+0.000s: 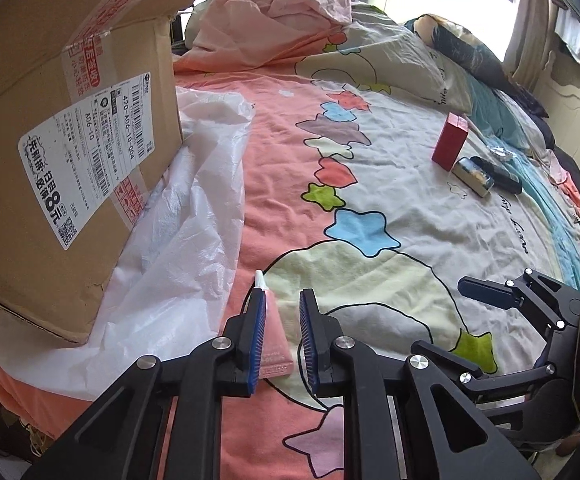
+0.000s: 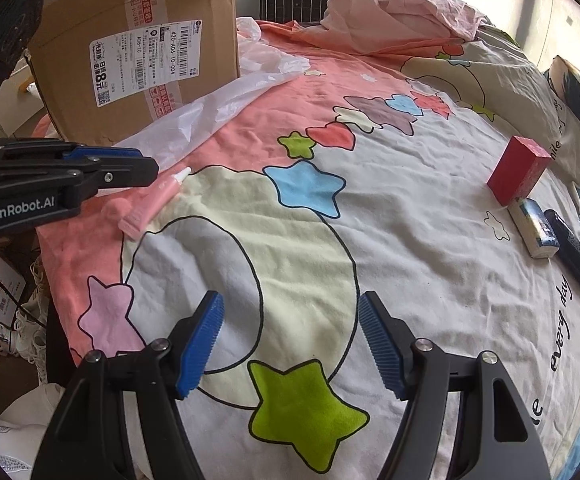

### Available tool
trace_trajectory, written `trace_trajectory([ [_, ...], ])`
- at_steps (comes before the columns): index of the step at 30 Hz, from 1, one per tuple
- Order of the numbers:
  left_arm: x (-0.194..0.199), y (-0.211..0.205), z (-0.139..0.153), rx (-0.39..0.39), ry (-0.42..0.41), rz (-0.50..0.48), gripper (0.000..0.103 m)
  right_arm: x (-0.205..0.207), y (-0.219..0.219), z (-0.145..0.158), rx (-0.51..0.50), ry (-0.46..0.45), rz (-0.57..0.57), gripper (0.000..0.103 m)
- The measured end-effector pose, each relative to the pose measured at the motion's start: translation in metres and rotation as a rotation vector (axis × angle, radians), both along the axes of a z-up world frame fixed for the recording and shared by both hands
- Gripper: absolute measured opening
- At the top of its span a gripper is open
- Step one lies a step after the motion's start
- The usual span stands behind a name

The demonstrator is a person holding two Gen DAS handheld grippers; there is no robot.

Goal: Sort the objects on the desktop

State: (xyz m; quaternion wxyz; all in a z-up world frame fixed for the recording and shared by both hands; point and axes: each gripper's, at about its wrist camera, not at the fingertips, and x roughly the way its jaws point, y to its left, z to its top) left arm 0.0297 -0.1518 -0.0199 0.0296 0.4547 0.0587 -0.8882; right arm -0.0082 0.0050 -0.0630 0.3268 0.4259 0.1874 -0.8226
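Observation:
A pink tube with a white cap lies on the cartoon-print bed sheet. My left gripper is open and straddles it: the left pad touches the tube, while the right pad stands a little apart. In the right wrist view the tube rests flat on the sheet under the left gripper. My right gripper is open over the sheet with nothing between its fingers; it also shows at the right edge of the left wrist view. A red box, a white-and-blue pack and a black remote lie together far right.
A large cardboard box stands at the left on a white plastic bag. Crumpled pink bedding and pillows lie at the far side. A shiny wrapper sits beyond the remote. The bed's edge drops off at left.

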Motion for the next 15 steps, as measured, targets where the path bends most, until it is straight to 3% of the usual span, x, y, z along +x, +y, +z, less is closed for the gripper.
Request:
trace_trajectory([
  [11,0.001,0.014,0.023,-0.025,0.032,-0.031,0.013,-0.003,0.014,0.001,-0.033,-0.019,-0.036,0.066],
  [15,-0.001,0.011,0.015,-0.027,0.008,-0.016,0.014,-0.004,0.013,-0.002,-0.031,-0.027,-0.037,0.066],
])
